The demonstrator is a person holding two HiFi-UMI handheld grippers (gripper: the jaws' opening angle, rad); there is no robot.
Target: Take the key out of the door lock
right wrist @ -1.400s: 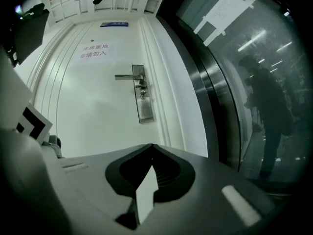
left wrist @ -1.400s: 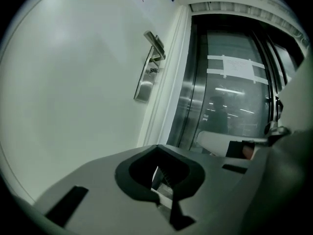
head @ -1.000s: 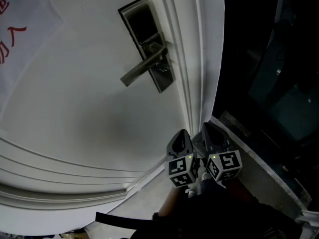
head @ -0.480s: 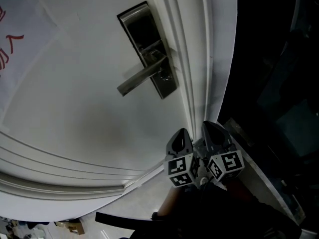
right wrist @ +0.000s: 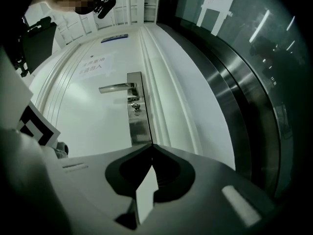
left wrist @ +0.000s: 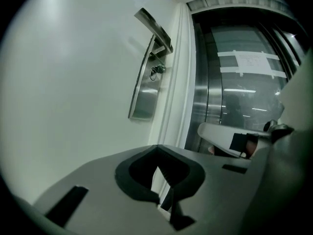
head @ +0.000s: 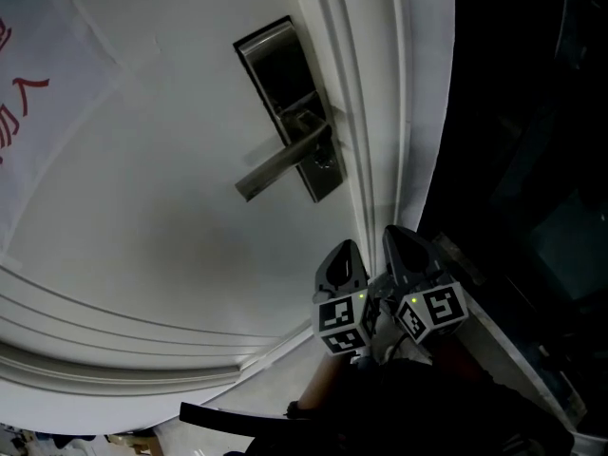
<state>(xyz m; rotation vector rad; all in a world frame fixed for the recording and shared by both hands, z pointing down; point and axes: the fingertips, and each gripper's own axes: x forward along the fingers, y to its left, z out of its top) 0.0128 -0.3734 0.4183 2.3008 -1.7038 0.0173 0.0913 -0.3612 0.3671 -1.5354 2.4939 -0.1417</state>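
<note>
A steel lock plate with a lever handle sits on the white door. A small key with a ring sticks out of the plate under the handle. It also shows as the key in the left gripper view and the key in the right gripper view. My left gripper and right gripper hang side by side well below the lock, apart from it. Both point up at the plate. The left gripper and right gripper are shut and hold nothing.
The white moulded door frame runs just right of the lock. Beyond it stands a dark glass and steel wall. A paper sign with red characters hangs on the door at the left. My own dark clothing fills the bottom of the head view.
The lock sits slightly further right and lower in the head view, so the view has shifted. Both grippers stay side by side in the same spot, still shut.
</note>
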